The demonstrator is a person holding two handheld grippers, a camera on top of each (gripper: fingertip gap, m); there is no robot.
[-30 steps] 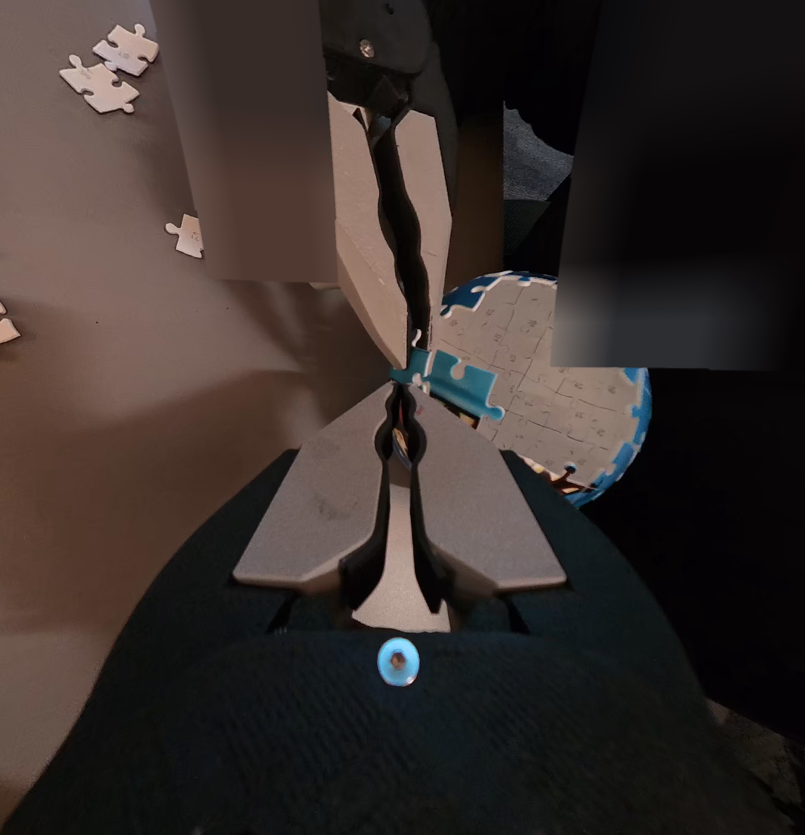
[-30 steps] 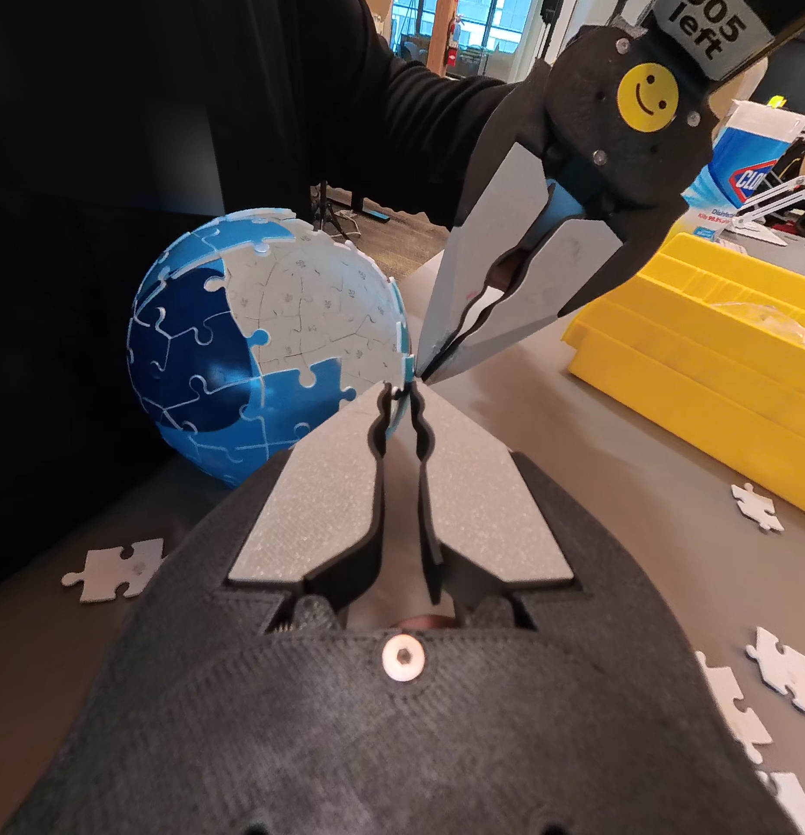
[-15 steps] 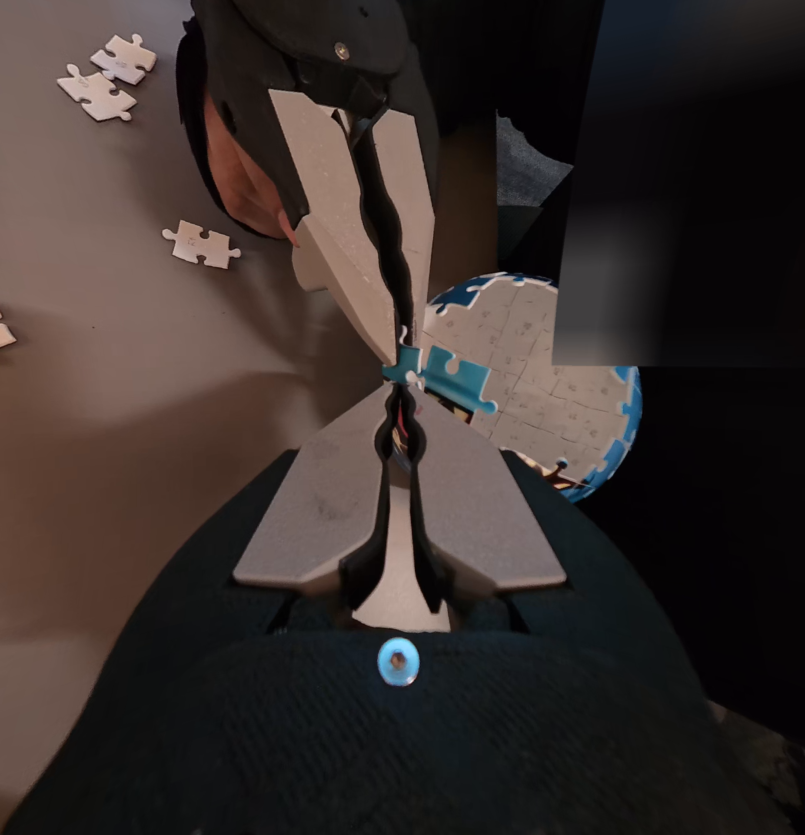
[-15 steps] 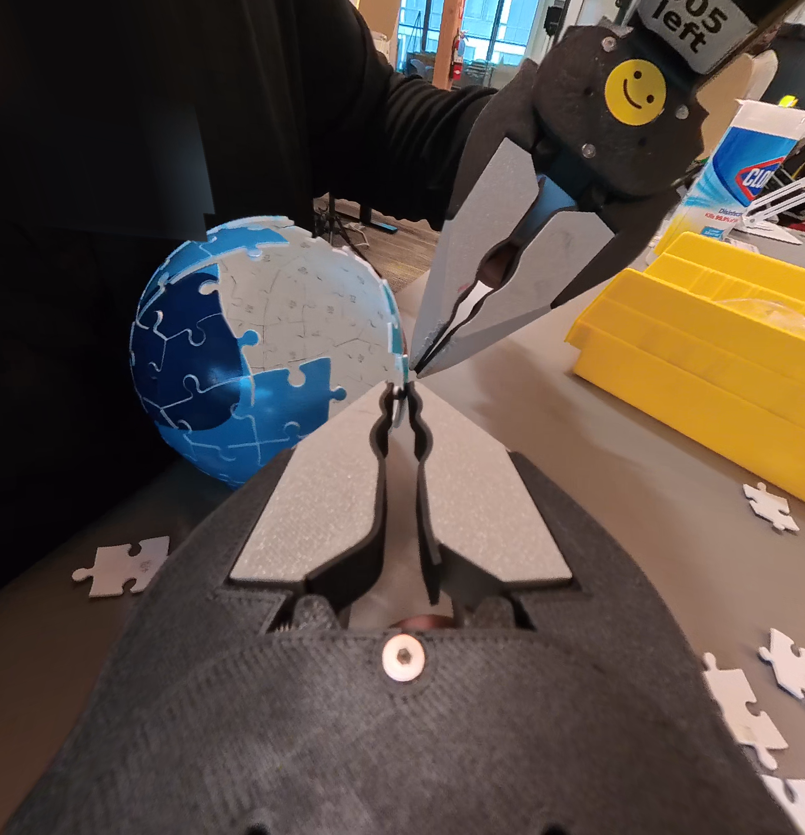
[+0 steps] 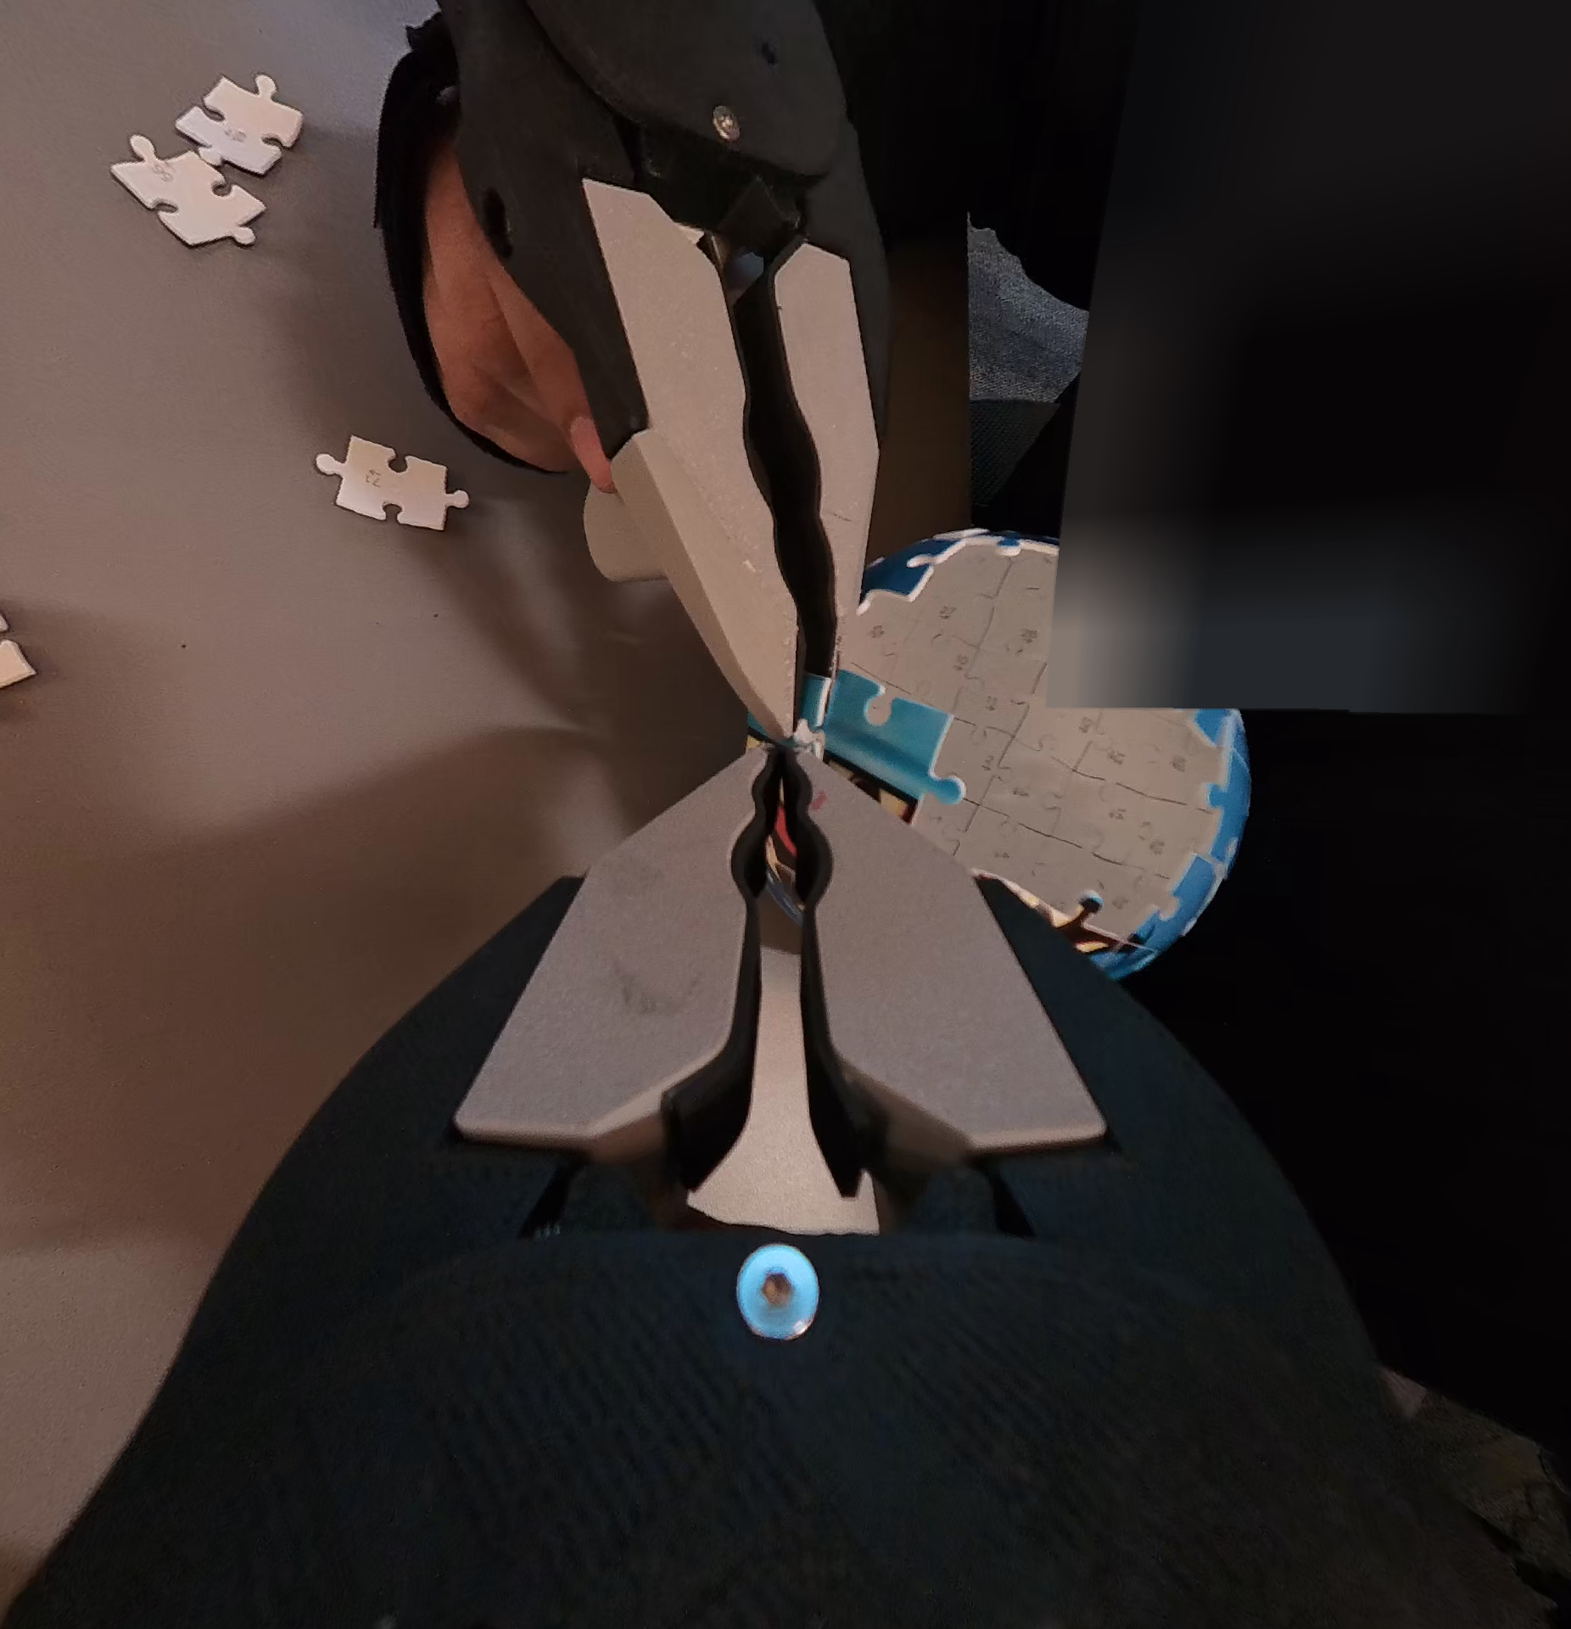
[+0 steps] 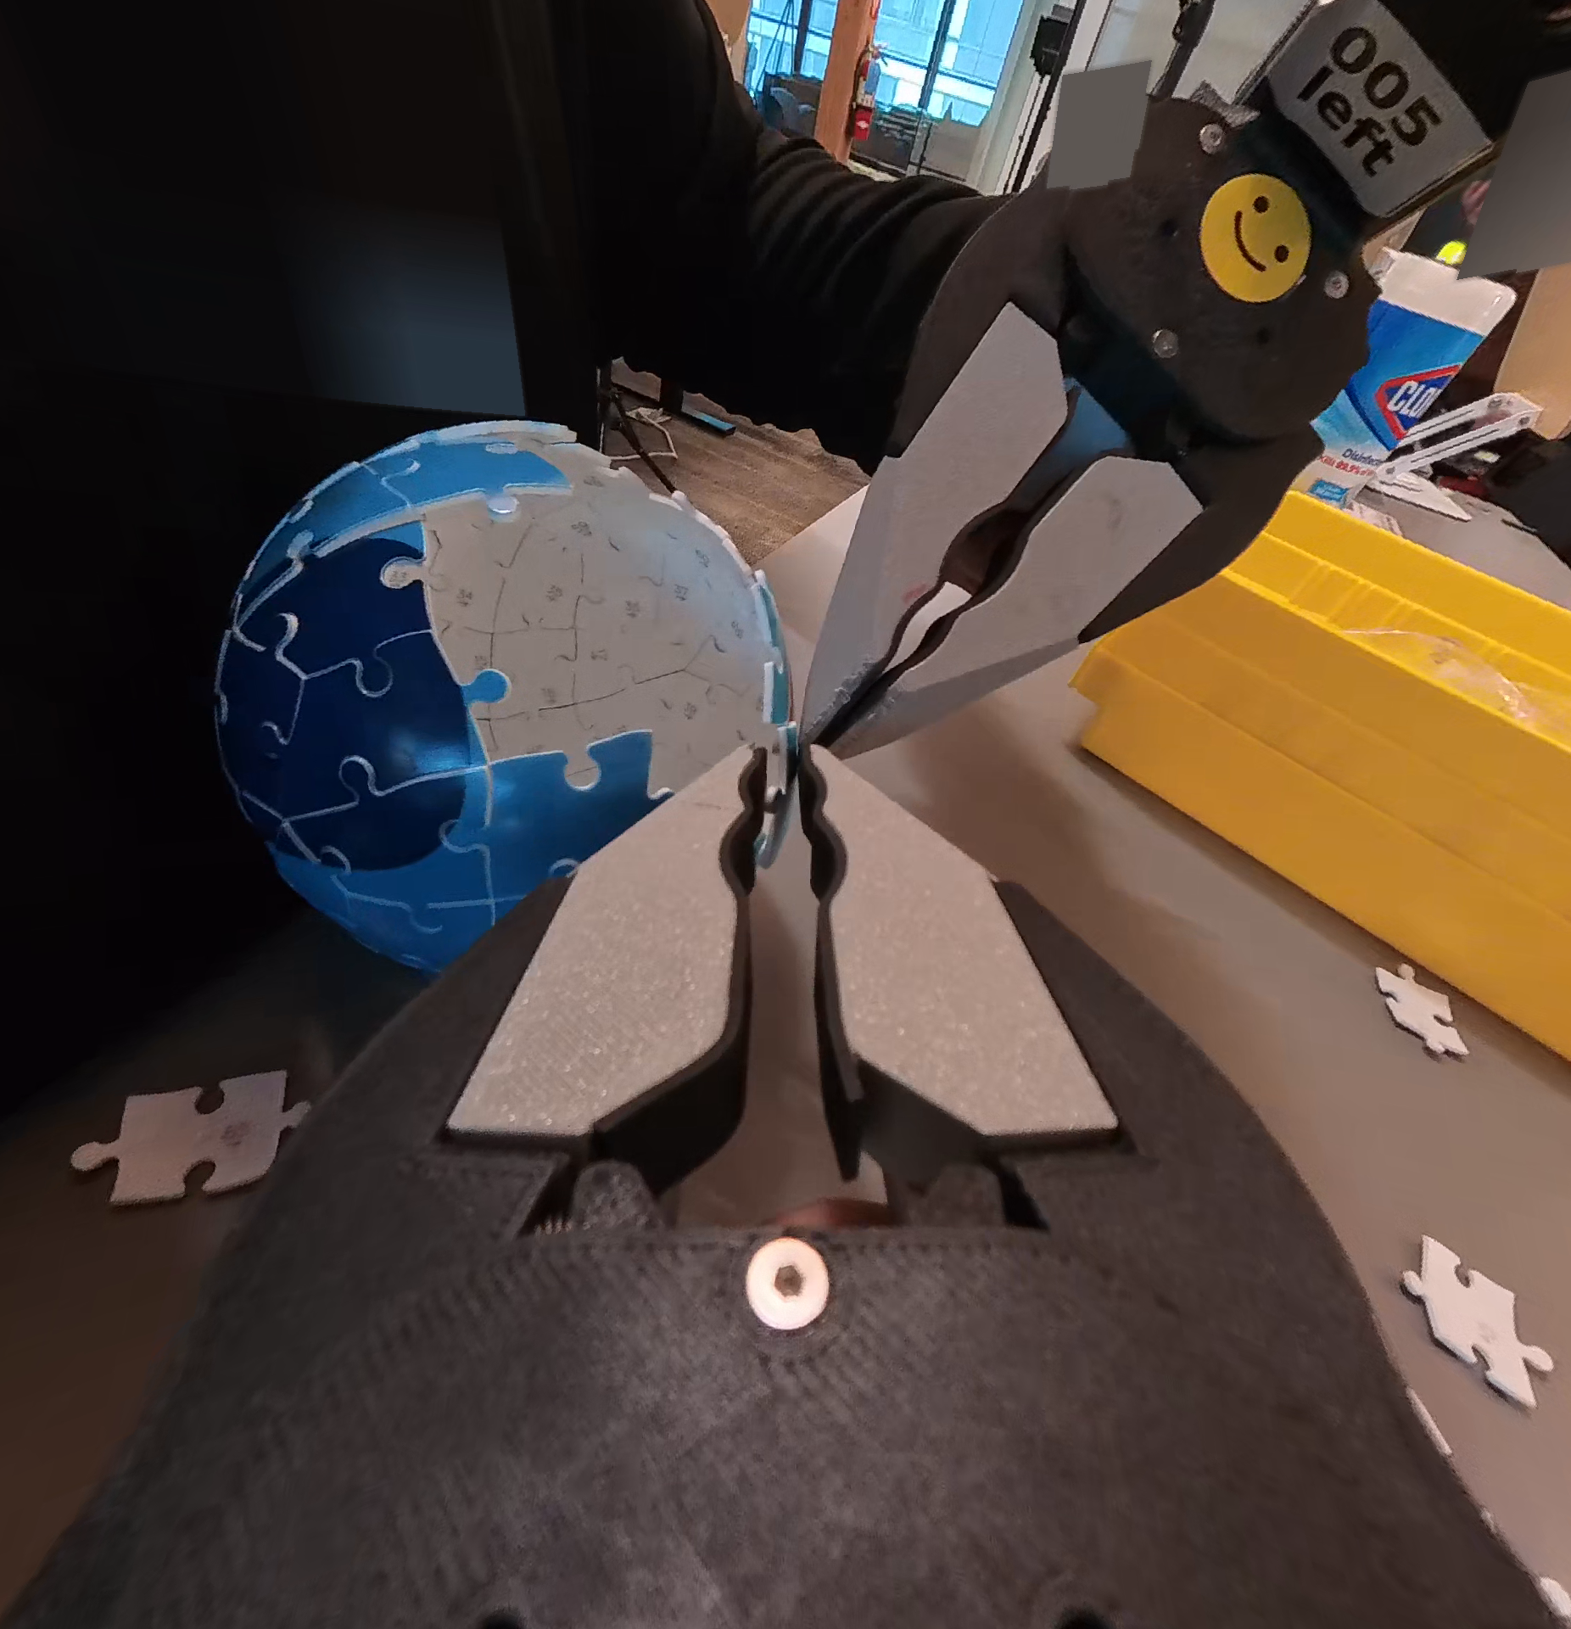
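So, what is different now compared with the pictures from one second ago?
Very little. In the left wrist view the right gripper has tilted, so the hand behind it shows more. Both grippers stay shut on the rim of the puzzle globe, tip to tip; left gripper. The loose puzzle pieces on the table lie unchanged.

At twelve o'clock I see bright windows [image 6: 861,62] beyond a wooden post [image 6: 839,79]; grey table [image 6: 1073,829] below, brown floor [image 6: 747,476] at eleven.
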